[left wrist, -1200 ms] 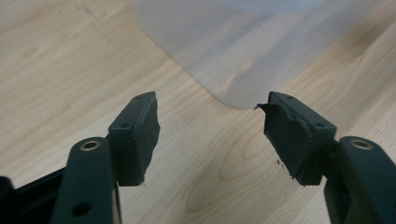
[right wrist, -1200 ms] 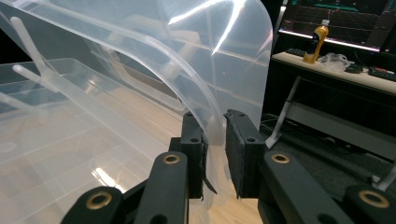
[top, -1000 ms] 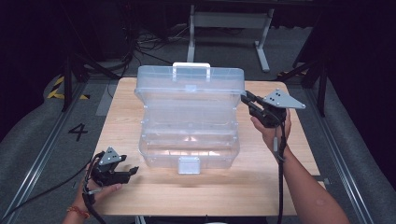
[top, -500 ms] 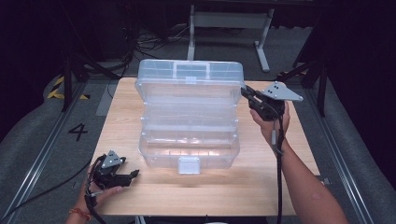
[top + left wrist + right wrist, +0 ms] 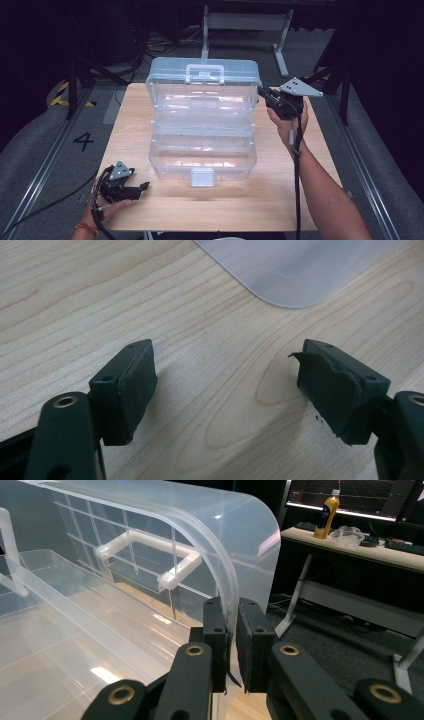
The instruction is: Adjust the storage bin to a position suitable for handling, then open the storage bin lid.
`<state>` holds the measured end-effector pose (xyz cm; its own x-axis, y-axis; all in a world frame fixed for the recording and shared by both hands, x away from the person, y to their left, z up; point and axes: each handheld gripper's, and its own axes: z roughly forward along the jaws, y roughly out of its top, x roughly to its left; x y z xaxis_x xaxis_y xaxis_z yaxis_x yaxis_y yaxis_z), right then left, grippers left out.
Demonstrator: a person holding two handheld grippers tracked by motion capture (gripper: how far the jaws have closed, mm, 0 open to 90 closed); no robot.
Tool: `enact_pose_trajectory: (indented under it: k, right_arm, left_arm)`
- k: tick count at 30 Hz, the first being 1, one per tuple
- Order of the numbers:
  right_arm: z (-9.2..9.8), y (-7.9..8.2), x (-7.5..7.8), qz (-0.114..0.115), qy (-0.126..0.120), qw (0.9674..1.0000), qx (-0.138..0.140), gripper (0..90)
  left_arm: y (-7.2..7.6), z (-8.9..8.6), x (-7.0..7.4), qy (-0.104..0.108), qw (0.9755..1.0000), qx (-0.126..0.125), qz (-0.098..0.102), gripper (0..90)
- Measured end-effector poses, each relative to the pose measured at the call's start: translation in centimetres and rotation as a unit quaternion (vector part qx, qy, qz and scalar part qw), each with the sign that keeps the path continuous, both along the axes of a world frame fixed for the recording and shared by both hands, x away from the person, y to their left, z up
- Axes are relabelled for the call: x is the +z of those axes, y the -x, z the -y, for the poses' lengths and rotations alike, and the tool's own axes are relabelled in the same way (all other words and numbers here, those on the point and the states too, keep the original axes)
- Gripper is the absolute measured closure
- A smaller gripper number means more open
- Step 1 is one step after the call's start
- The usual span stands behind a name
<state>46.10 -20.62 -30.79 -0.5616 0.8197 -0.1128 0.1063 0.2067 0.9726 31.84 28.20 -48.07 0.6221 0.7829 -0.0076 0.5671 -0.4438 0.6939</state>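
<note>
A clear plastic toolbox (image 5: 202, 160) stands mid-table with its lid (image 5: 202, 82) swung up toward the far side, white handle (image 5: 205, 72) on top. My right gripper (image 5: 261, 92) is at the lid's right end and is shut on the lid's rim; in the right gripper view the pads (image 5: 232, 645) pinch the curved clear edge (image 5: 227, 580). My left gripper (image 5: 145, 186) rests on the table at the front left, apart from the box. Its jaws (image 5: 225, 390) have just been opening and are open, with only bare wood between them. A rounded box corner (image 5: 295, 270) lies just ahead.
The wooden table (image 5: 280, 200) has free room along its front and right sides. A white latch (image 5: 202, 176) hangs at the box's front. Metal stand legs (image 5: 280, 55) and cables (image 5: 155, 45) lie on the dark floor beyond. A desk with a bottle (image 5: 327, 510) stands far off.
The lid has swung further up and back, and my right gripper has moved with it toward the far side. The left hand has stayed where it was.
</note>
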Motion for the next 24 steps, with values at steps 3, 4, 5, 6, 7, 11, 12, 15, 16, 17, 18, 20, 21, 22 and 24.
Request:
enact_pose_trajectory:
  k: [3, 4, 5, 6, 7, 11, 12, 15, 16, 17, 18, 20, 21, 22, 24]
  right_arm:
    - [0.0, -0.4, 0.0, -0.003, -0.004, 1.0000, 0.000, 84.1]
    - [0.0, -0.5, 0.1, -0.005, -0.006, 1.0000, 0.000, 84.2]
    - [0.0, -0.6, 0.1, -0.005, -0.006, 1.0000, 0.000, 84.2]
    - [0.0, -0.7, 0.1, -0.006, -0.005, 1.0000, 0.000, 84.2]
    - [0.0, -0.8, 0.1, -0.005, -0.006, 1.0000, -0.001, 84.1]
    - [0.0, -1.1, 0.2, -0.009, -0.004, 1.0000, 0.001, 84.2]
    - [0.0, -1.1, 0.2, -0.009, -0.004, 1.0000, 0.001, 84.2]
    - [0.1, -1.1, 0.2, -0.008, 0.000, 1.0000, 0.002, 84.1]
    - [0.1, -1.2, 0.2, -0.008, 0.000, 1.0000, 0.003, 84.2]
    - [0.1, -1.3, 0.3, -0.012, -0.004, 0.9999, 0.003, 84.2]
    - [0.1, -1.4, 0.3, -0.013, -0.005, 0.9999, 0.003, 84.1]
    - [0.0, -1.6, 0.4, -0.015, 0.000, 0.9999, 0.003, 84.1]
    - [0.0, -1.7, 0.5, -0.015, 0.001, 0.9999, 0.004, 84.0]
    - [0.0, -1.8, 0.5, -0.016, -0.001, 0.9999, 0.004, 84.0]
    - [0.1, -2.0, 0.4, -0.019, -0.005, 0.9998, 0.004, 84.1]
  left_arm:
    - [0.0, 0.0, 0.0, -0.002, 1.0000, -0.001, 0.003, 24.1]
    - [0.0, 0.0, 0.0, -0.002, 1.0000, -0.001, 0.003, 24.1]
    - [0.0, 0.0, 0.0, -0.001, 1.0000, 0.000, 0.003, 24.1]
    - [0.0, 0.0, 0.0, -0.001, 1.0000, 0.000, 0.003, 24.1]
    - [0.0, 0.0, 0.0, -0.002, 1.0000, 0.000, 0.003, 24.1]
    - [0.0, 0.0, 0.0, -0.002, 1.0000, 0.001, 0.002, 24.2]
    - [0.0, 0.0, 0.0, -0.002, 1.0000, 0.001, 0.002, 24.2]
    - [0.0, 0.0, 0.0, -0.003, 1.0000, 0.002, 0.001, 24.2]
    - [0.0, 0.0, 0.0, -0.002, 1.0000, 0.002, 0.002, 24.2]
    - [0.0, 0.0, 0.0, -0.001, 1.0000, 0.003, 0.002, 24.2]
    - [0.0, 0.0, 0.0, -0.001, 1.0000, 0.002, 0.002, 24.2]
    - [0.0, 0.0, 0.0, 0.000, 1.0000, 0.002, 0.000, 24.0]
    - [0.0, 0.0, 0.0, 0.000, 1.0000, 0.002, 0.000, 23.9]
    - [0.0, 0.0, 0.0, 0.000, 1.0000, 0.002, 0.000, 23.9]
    - [0.0, 0.1, 0.0, 0.000, 1.0000, 0.002, 0.000, 23.9]
